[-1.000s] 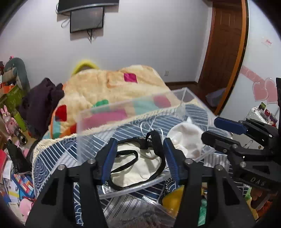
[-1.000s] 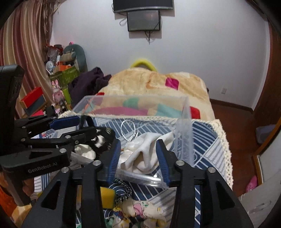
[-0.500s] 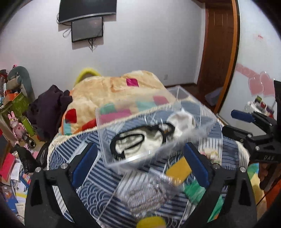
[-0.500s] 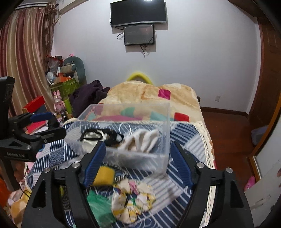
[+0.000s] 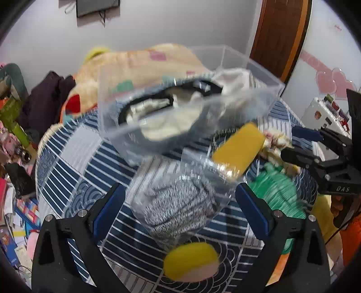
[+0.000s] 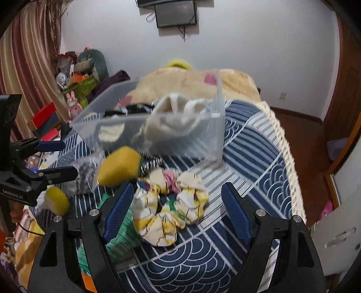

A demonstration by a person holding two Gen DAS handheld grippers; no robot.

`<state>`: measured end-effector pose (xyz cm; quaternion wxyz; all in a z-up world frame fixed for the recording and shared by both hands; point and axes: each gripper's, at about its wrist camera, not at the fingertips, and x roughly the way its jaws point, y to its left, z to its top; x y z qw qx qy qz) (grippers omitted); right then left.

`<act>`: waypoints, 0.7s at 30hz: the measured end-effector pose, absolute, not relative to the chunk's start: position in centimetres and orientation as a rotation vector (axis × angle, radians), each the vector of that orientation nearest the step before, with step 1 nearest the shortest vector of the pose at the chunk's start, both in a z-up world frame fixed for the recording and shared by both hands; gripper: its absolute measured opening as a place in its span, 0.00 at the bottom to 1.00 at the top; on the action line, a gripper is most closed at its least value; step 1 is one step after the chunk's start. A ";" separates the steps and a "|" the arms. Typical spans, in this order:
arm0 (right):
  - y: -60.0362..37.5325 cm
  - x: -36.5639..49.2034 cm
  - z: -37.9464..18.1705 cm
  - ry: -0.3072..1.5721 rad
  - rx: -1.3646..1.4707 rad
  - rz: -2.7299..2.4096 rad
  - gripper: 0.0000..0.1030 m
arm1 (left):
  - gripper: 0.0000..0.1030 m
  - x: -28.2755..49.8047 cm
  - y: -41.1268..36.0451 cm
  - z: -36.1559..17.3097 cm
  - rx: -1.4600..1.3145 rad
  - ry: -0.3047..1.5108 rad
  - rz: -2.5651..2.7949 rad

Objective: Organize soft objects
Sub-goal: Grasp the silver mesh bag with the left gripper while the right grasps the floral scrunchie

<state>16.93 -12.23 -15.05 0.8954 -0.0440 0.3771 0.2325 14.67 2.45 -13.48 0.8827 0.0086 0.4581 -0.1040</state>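
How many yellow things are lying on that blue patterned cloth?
2, not counting the floral scrunchie: a yellow sponge block just in front of the clear bin, and a round yellow piece nearer, between the left tool's fingers. Others may hide under the clutter.

Bedroom with a plain white wall point(image 6: 248, 45). A dark wall-mounted screen point(image 6: 176, 13) hangs above the bed point(image 6: 191, 83), which carries a beige patchwork blanket. Striped curtain point(image 6: 24, 74) left of the bed, cluttered toys point(image 6: 76, 74) beneath it. Brown wooden door point(image 5: 282, 38) right of the bed; reddish wooden floor point(image 6: 304, 139) alongside.
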 end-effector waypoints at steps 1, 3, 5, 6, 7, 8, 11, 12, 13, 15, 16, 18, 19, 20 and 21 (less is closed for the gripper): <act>-12.2 17.0 -15.3 0.792 -0.090 0.481 0.76 | 0.96 14.8 2.4 -13.8 0.009 0.967 -0.221; -12.3 17.3 -15.9 0.817 -0.077 0.488 0.75 | 0.96 14.9 2.5 -14.7 -0.013 0.994 -0.231; -12.4 17.5 -16.2 0.834 -0.065 0.493 0.74 | 0.96 14.9 2.6 -15.2 -0.023 0.999 -0.229; -12.5 17.5 -16.4 0.838 -0.061 0.497 0.71 | 0.91 14.9 2.6 -15.3 -0.030 0.993 -0.225; -12.5 17.4 -16.4 0.841 -0.058 0.507 0.63 | 0.88 14.8 2.6 -15.4 -0.036 0.992 -0.227; -12.5 17.3 -16.4 0.840 -0.054 0.517 0.56 | 0.81 14.8 2.7 -15.5 -0.044 0.995 -0.232; -12.4 17.1 -16.2 0.838 -0.054 0.535 0.37 | 0.71 14.5 2.8 -15.5 -0.073 0.981 -0.241; -12.4 17.0 -16.1 0.838 -0.053 0.537 0.33 | 0.66 14.4 2.9 -15.4 -0.077 0.975 -0.245; -12.5 16.9 -16.1 0.837 -0.050 0.539 0.28 | 0.64 14.2 3.0 -15.3 -0.078 0.968 -0.248; -12.9 16.6 -15.9 0.827 -0.039 0.541 0.23 | 0.57 13.8 3.0 -15.0 -0.072 0.952 -0.250; -13.0 16.8 -15.8 0.823 -0.036 0.541 0.20 | 0.56 13.5 2.9 -14.8 -0.065 0.940 -0.252; -13.4 16.3 -15.4 0.805 -0.025 0.536 0.18 | 0.52 13.2 2.8 -14.3 -0.051 0.917 -0.257; -13.6 16.3 -15.2 0.797 -0.022 0.533 0.18 | 0.51 12.8 2.7 -13.9 -0.039 0.901 -0.254; -13.8 16.0 -14.9 0.785 -0.019 0.531 0.17 | 0.51 12.6 2.6 -13.6 -0.031 0.888 -0.252; -14.0 15.8 -14.5 0.772 -0.014 0.529 0.17 | 0.50 12.3 2.7 -13.4 -0.026 0.877 -0.251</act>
